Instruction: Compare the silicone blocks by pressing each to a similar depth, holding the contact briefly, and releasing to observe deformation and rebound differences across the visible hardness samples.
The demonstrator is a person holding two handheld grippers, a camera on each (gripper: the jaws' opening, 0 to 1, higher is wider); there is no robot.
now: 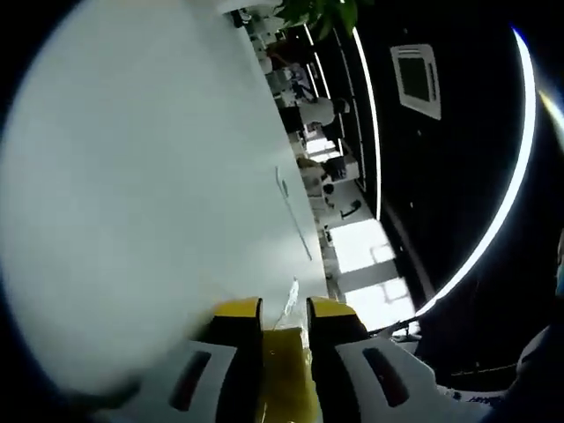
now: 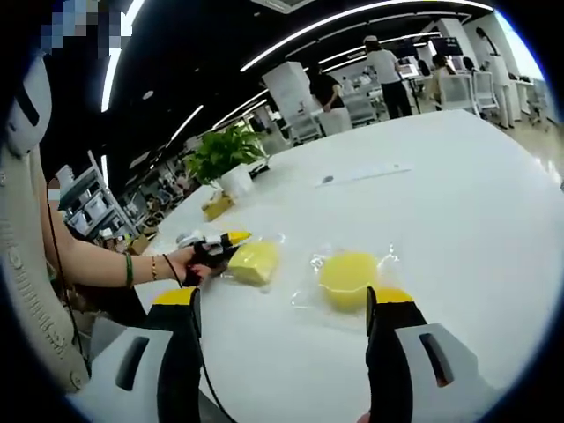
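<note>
In the right gripper view the right gripper (image 2: 284,308) stands with its yellow-tipped jaws spread wide and nothing between them. Just above them, toward 12 o'clock, a round yellow silicone block (image 2: 348,278) lies in a clear bag on the white table (image 2: 458,203). To its 9 o'clock, near but apart, a squarish yellow silicone block (image 2: 254,262) lies in its own clear wrap. The left gripper (image 2: 220,244) comes in from 9 o'clock, held in a person's hand (image 2: 182,262), its yellow tips touching the near edge of the squarish block; this view does not settle how far those jaws are apart.

The left gripper view is rolled on its side and shows what the other cannot: the left gripper's own jaws (image 1: 285,310) rise at 6 o'clock, drawn close with a narrow gap, and yellow material with crinkled clear wrap sits between them (image 1: 284,370). Whether they squeeze it or only rest against it I cannot tell.

The table is white, glossy and broad. A potted green plant (image 2: 222,157) stands toward 11 o'clock, and a thin flat item (image 2: 366,174) lies far off toward 1 o'clock. Beyond are a dark ceiling with long strip lights (image 2: 352,19), office chairs and people standing at 1 o'clock.
</note>
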